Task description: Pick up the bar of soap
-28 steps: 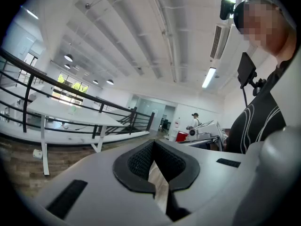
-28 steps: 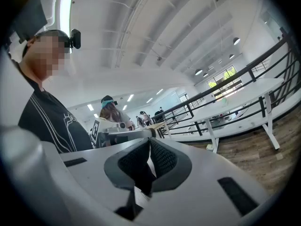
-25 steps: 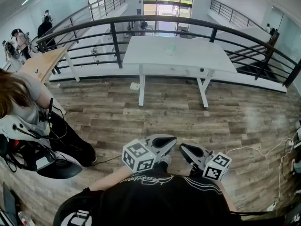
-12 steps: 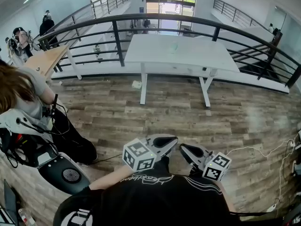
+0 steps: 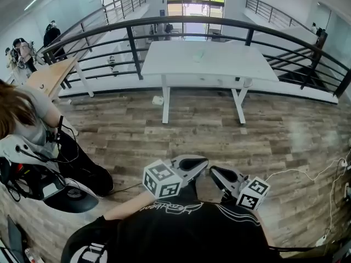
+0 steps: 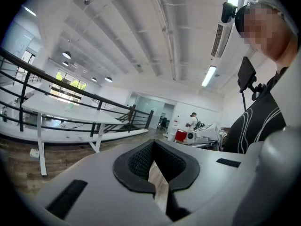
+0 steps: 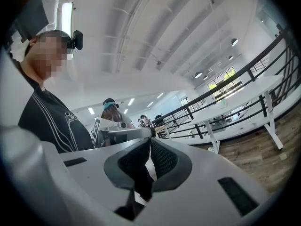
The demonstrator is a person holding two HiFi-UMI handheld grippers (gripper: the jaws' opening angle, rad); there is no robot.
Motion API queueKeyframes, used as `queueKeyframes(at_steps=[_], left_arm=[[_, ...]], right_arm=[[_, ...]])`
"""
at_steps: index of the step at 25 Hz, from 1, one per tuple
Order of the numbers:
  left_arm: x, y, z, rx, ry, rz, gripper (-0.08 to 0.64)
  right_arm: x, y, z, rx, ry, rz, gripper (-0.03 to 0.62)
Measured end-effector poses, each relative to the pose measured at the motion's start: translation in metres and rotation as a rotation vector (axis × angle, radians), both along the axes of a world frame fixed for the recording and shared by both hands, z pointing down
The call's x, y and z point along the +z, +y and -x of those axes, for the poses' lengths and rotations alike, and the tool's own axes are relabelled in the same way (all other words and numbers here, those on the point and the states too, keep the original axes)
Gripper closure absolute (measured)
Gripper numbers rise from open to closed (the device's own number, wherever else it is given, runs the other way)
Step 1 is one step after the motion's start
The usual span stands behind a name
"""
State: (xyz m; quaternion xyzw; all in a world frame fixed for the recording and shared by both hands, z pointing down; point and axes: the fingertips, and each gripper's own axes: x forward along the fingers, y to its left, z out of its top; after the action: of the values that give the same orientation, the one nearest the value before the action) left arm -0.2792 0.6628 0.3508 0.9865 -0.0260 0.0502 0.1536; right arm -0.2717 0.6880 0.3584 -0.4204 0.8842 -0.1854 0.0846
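A small pale green thing (image 5: 198, 55), which may be the bar of soap, lies on the white table (image 5: 219, 70) far ahead by the railing. It also shows as a faint speck in the left gripper view (image 6: 69, 106) and the right gripper view (image 7: 225, 103). My left gripper (image 5: 202, 161) and right gripper (image 5: 215, 171) are held close to my chest above the wood floor, far from the table. Both are shut with nothing between their jaws, as the left gripper (image 6: 154, 171) and right gripper (image 7: 146, 160) show in their own views.
A curved black railing (image 5: 181, 22) runs behind the white table. A wooden table (image 5: 49, 73) stands at the left. A seated person (image 5: 33, 130) with a black round device (image 5: 71, 193) is close on my left. Cables (image 5: 307, 174) lie on the floor at the right.
Both grippers have stayed where they were, still shut. The person on my left has shifted the black round device a little, and the head view has swayed slightly.
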Motion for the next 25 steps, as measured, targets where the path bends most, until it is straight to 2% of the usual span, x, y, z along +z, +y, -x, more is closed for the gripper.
queueKeyframes(at_steps=[6, 11, 18, 25], left_arm=[[0.009, -0.03, -0.015, 0.01, 0.01, 0.017, 0.552], [0.011, -0.075, -0.036, 0.01, -0.001, 0.026, 0.552], [0.019, -0.166, -0.077, 0.034, -0.029, 0.054, 0.552], [0.006, -0.288, -0.124, 0.046, -0.021, 0.073, 0.552]], right_arm=[[0.011, -0.032, -0.018, 0.017, -0.009, -0.005, 0.574], [0.014, -0.075, -0.042, 0.025, -0.028, 0.012, 0.574], [0.018, -0.167, -0.081, 0.05, -0.045, 0.042, 0.574], [0.006, -0.286, -0.132, 0.078, -0.046, 0.066, 0.574]])
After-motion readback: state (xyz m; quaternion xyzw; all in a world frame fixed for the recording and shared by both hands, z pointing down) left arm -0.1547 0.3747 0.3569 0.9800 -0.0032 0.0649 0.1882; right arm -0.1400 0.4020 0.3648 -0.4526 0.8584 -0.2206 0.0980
